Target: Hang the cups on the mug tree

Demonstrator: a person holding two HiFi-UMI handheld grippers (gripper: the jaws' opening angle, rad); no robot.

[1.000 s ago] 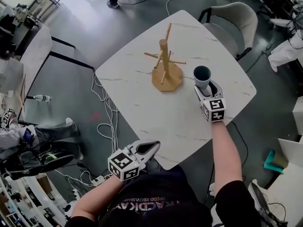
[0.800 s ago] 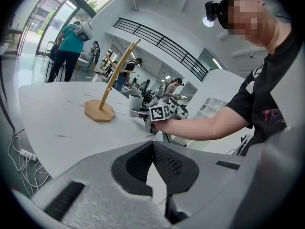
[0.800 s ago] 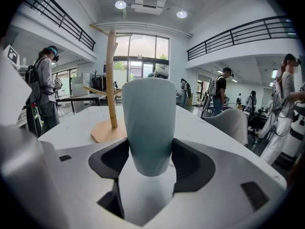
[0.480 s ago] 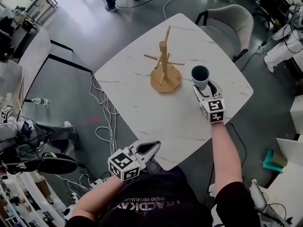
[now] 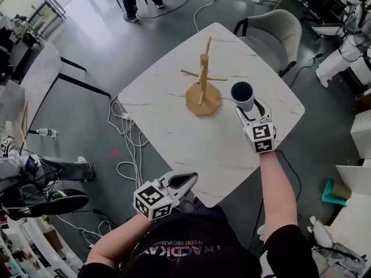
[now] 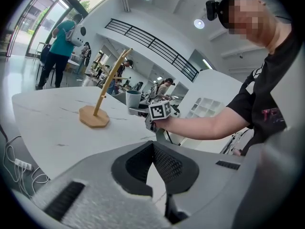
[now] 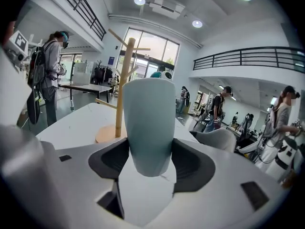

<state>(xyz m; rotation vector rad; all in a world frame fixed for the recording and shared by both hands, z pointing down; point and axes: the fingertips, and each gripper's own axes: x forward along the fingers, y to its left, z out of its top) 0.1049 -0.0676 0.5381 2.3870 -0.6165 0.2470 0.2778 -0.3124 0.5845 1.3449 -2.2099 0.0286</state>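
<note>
The right gripper (image 5: pixel 250 108) is clamped on the pale cup (image 5: pixel 242 93), held upright just beside the mug tree (image 5: pixel 203 81). It has edged slightly closer, so hanging is still to come. The left gripper (image 5: pixel 182 181), jaws together and empty, stays at the tabletop (image 5: pixel 191 138) edge.

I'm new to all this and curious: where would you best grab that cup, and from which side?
The lower body of the cup, level, from the side away from the tree, as the right gripper does. It stands upright and narrows toward its base, so jaws fit either flank, and mouth and tree side stay free. No handle shows.
</note>
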